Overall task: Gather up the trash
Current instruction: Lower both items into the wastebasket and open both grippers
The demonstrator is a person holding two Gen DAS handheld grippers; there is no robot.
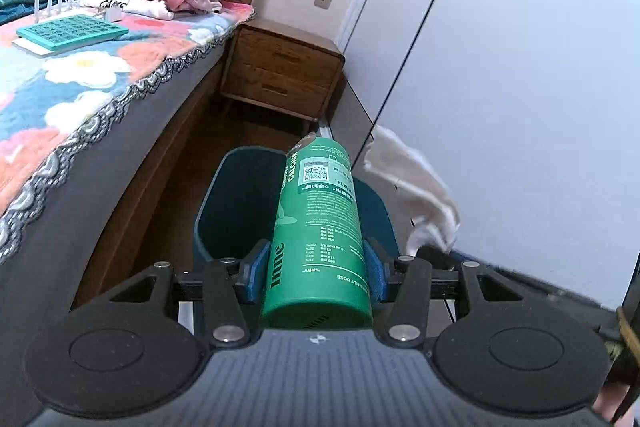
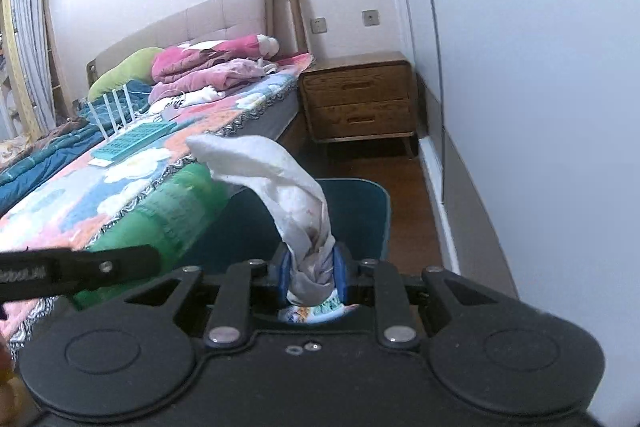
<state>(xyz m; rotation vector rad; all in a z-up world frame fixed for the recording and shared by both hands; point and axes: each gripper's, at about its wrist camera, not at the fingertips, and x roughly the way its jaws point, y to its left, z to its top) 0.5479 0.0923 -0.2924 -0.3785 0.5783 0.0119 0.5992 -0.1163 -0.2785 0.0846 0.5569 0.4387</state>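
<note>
My left gripper [image 1: 316, 267] is shut on a green cardboard tube [image 1: 318, 227] with white print, held lengthwise over the dark teal trash bin [image 1: 232, 203] on the floor. My right gripper [image 2: 310, 271] is shut on a crumpled white tissue wrapper [image 2: 292, 195], held above the same bin [image 2: 360, 203]. The tissue also shows at the right of the left wrist view [image 1: 416, 195]. The green tube shows blurred at the left of the right wrist view [image 2: 176, 211], with the left gripper's black body in front of it.
A bed with a floral blanket [image 1: 80, 83] lies to the left, carrying clothes, a teal tray [image 1: 72, 33] and a white router. A wooden nightstand [image 1: 280, 71] stands behind the bin. A white wardrobe wall [image 1: 520, 87] runs along the right.
</note>
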